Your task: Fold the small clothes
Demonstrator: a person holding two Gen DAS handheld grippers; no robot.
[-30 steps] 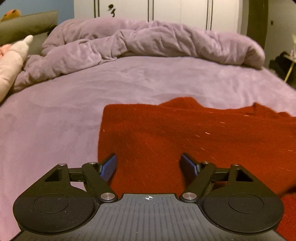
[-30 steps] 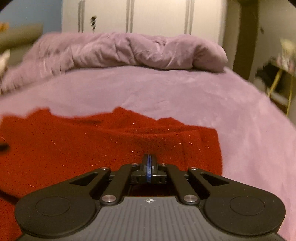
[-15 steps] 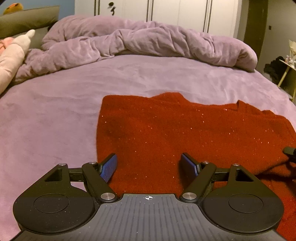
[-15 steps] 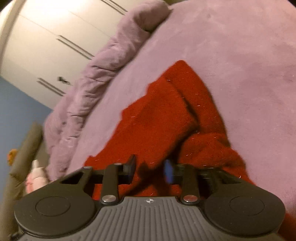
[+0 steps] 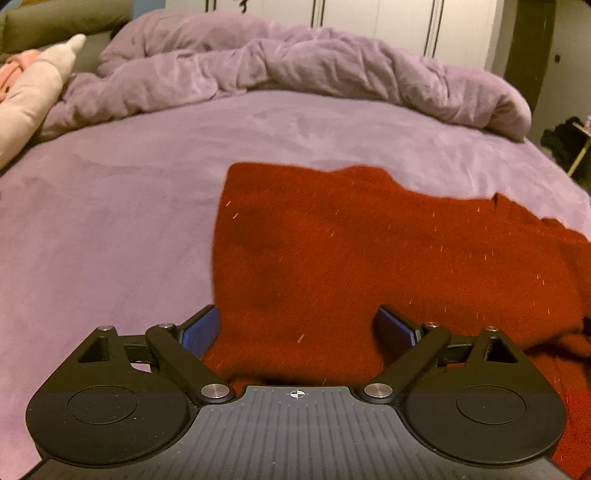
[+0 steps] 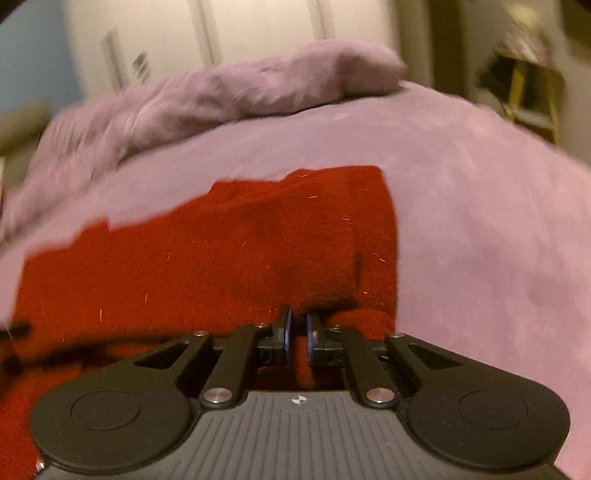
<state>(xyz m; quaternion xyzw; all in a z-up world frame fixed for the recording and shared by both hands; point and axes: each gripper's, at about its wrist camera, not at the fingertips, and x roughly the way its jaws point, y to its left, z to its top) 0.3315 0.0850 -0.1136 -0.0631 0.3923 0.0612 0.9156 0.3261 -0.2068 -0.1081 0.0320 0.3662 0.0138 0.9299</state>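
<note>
A dark red knitted garment [image 5: 369,251] lies spread on a lilac bed [image 5: 110,221]. My left gripper [image 5: 297,314] hovers over the garment's near left corner. Its jaws are opening wide, and the cloth lies between the blue pads [image 5: 201,332] without being pressed. In the right wrist view the same garment [image 6: 221,266] shows its right edge, bunched into a fold near the front. My right gripper [image 6: 298,325] is shut on that fold, with red cloth pinched in the narrow gap between its pads. This view is motion-blurred.
A crumpled lilac duvet [image 5: 295,66] is heaped along the far side of the bed, before white wardrobe doors [image 5: 369,14]. A pale plush toy [image 5: 29,92] lies at the far left. A yellow-legged side table [image 5: 580,147] stands past the bed's right edge.
The left jaws have spread wider over the garment's corner. The right gripper, tilted with its jaws apart half a second ago, now sits level and closed on a fold of red cloth.
</note>
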